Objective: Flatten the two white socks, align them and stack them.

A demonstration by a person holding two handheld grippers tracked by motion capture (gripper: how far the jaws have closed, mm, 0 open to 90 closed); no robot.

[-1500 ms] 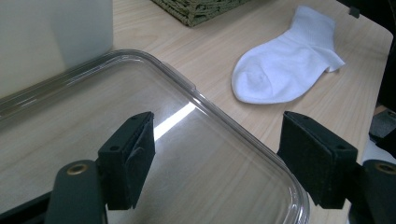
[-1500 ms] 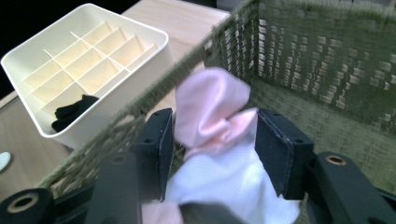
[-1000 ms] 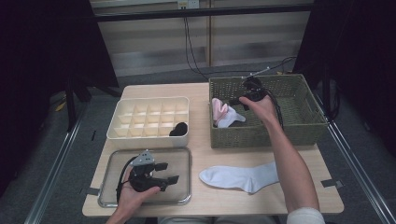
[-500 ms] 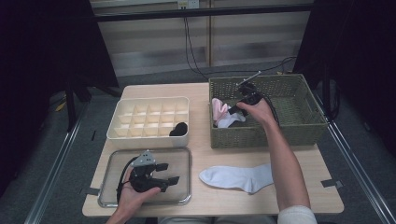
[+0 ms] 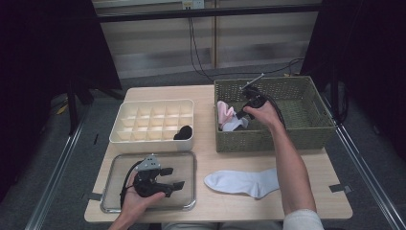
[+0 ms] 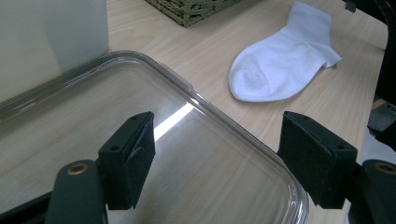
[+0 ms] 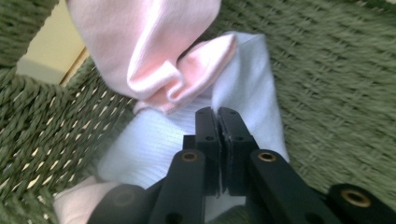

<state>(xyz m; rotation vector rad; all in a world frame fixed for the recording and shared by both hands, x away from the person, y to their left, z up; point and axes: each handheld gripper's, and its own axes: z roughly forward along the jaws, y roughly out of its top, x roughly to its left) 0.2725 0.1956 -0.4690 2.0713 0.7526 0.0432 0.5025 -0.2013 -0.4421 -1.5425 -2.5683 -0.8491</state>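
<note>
Socks are being picked out of the green wicker basket (image 5: 306, 125), by the look of it. Deep in its left end, the right gripper (image 7: 217, 112) has just snapped its jaws together, pinching a fold of the pale blue sock (image 7: 247, 93) lying under the pink sock (image 7: 154, 51). A white sock (image 5: 244, 182) already lies on the table in front of the basket. Left of the basket, past the divided box (image 5: 153, 125), the left gripper (image 6: 215, 154) hangs wide open and empty above the clear tray (image 6: 196, 93). Next would be a straight lift, freeing the blue sock without dragging the pink one along.
</note>
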